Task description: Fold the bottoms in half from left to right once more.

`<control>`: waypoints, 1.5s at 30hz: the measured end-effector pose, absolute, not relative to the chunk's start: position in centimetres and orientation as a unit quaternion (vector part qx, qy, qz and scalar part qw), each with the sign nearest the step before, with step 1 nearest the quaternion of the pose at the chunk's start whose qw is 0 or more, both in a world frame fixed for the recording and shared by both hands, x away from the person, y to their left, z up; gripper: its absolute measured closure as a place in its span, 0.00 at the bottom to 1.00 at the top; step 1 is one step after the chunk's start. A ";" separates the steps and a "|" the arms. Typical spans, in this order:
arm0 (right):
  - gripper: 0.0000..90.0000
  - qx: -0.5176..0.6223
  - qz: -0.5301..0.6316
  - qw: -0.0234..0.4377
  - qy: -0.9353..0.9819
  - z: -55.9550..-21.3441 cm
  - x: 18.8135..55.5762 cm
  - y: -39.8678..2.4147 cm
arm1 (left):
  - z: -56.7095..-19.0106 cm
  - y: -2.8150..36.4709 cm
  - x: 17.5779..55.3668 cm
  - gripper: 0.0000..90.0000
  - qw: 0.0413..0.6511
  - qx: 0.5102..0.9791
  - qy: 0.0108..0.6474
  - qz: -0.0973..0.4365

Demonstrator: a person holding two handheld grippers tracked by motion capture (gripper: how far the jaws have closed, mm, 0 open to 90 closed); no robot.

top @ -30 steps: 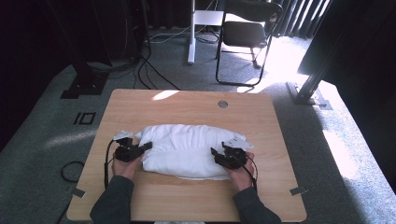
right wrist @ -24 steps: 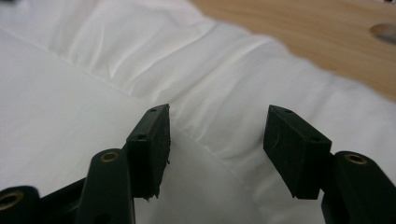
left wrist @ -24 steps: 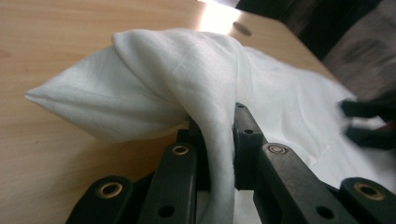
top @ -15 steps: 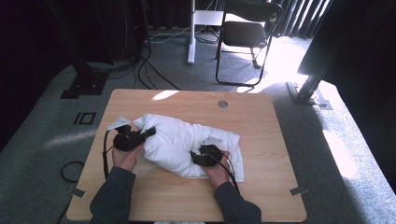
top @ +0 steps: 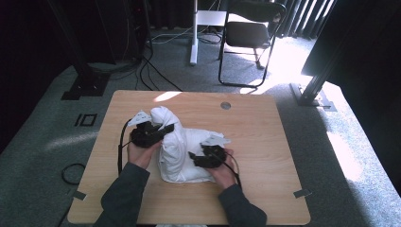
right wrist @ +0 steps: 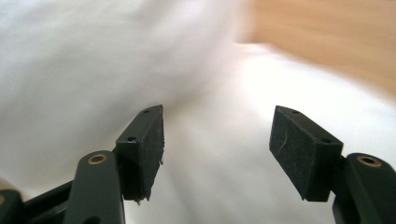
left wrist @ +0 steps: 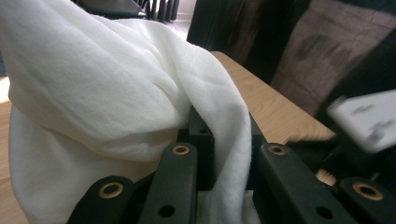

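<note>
A white cloth (top: 182, 153) lies bunched in the middle of the wooden table (top: 265, 142). My left gripper (top: 165, 128) is shut on the cloth's left part and holds it raised above the heap. In the left gripper view the cloth (left wrist: 116, 84) drapes over and between the pinched jaws of the left gripper (left wrist: 219, 135). My right gripper (top: 191, 156) sits low against the heap's right side. Its jaws have just been opening. In the right gripper view the right gripper (right wrist: 217, 140) stands open, and the cloth (right wrist: 93, 56) lies beyond the pads, untouched by them.
A round grommet hole (top: 225, 105) is in the table's far half. Past the table stand a folding chair (top: 246, 33) and a white post (top: 193, 33), with cables (top: 156, 71) on the carpet. Bare wood (right wrist: 327, 32) lies to the cloth's right.
The left gripper has risen and moved right, lifting the cloth's left end over the heap. The right gripper has slid left and its jaws have parted. The flat cloth is now bunched.
</note>
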State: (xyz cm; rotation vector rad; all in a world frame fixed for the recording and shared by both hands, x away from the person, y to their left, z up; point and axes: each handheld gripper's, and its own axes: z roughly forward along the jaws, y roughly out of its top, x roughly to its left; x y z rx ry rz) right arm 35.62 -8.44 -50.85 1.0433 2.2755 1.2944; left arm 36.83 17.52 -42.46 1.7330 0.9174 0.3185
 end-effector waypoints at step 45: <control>0.34 0.408 0.495 0.150 0.752 -47.3 38.7 -12.9 | -52.8 7.6 37.8 0.90 0.465 0.819 0.330 0.066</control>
